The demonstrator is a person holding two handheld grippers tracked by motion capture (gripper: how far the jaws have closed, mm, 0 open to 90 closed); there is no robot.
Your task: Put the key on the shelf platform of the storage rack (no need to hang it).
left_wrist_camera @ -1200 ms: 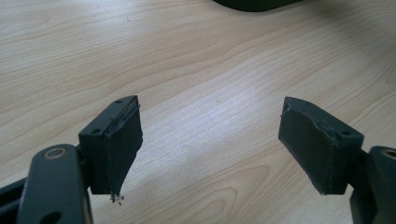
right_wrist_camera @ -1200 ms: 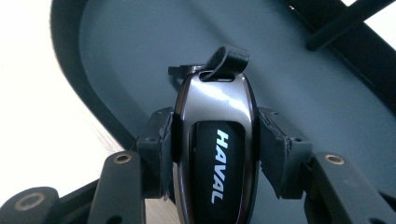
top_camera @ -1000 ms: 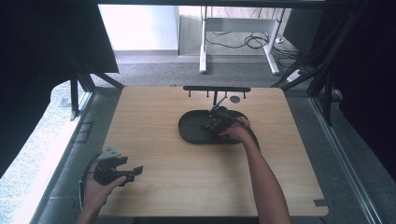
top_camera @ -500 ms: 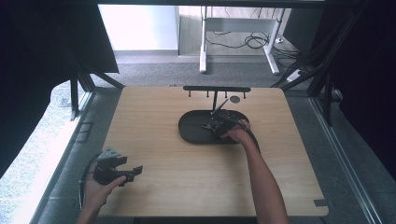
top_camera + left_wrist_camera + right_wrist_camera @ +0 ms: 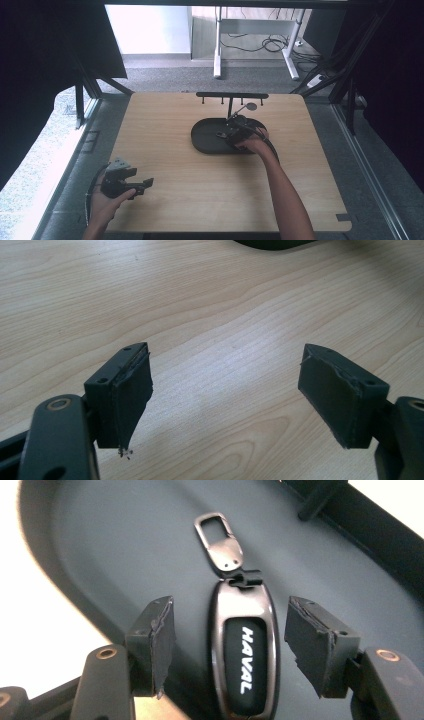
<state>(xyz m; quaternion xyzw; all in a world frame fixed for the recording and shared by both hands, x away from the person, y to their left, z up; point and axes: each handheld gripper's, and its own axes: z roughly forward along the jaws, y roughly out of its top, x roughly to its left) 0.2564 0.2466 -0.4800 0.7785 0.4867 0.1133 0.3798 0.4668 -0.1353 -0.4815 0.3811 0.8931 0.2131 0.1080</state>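
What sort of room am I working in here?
Probably an office or lab test bench: a bare wooden table, a desk frame with loose cables on grey carpet behind, and dark curtains at the sides.

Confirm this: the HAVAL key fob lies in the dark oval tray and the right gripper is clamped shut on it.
Not clamped. The right gripper has just been opening: in the right gripper view its pads stand clear on either side of the key fob. The fob does lie in the dark oval tray.

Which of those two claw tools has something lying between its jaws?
The right gripper, over the dark tray: a car key fob lies between its jaws, which have just been opening. The left gripper has bare table between its jaws.
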